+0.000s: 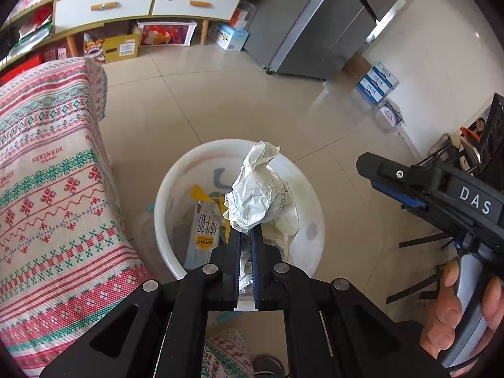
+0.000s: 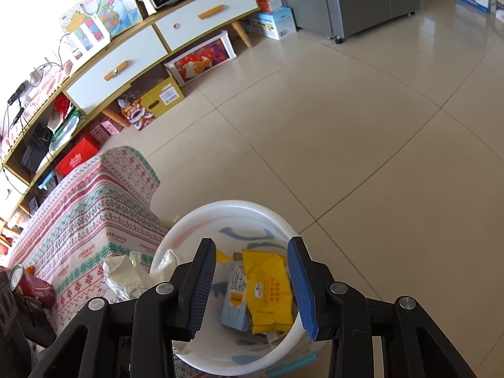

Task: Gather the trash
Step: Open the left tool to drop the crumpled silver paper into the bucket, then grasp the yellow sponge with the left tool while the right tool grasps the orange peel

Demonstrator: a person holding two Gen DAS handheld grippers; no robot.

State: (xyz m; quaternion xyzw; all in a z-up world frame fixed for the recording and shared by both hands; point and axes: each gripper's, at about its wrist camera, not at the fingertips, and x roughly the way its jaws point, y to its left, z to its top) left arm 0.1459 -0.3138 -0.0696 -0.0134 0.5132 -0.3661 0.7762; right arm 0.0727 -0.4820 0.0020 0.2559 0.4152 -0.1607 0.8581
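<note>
Over the white bin (image 1: 310, 220), the left tongs (image 1: 245, 236) pinch a light, soft paper ball (image 1: 256, 195) by its bottom; the right tongs (image 2: 252, 286) are wide open, holding nothing.

The bin (image 1: 239, 208) stands on the floor (image 1: 239, 94), touching the cloth-covered bench (image 1: 53, 189) at its 9 o'clock. In the bin lie a carton (image 2: 234, 299) and, at the carton's 3 o'clock, a snack packet (image 2: 271, 293) — overlapping it. A crumpled paper ball (image 1: 255, 192) sits over the bin. At 12 o'clock, well apart, stands a cabinet (image 1: 145, 3) — a fridge (image 1: 318, 28) at its 3 o'clock.
</note>
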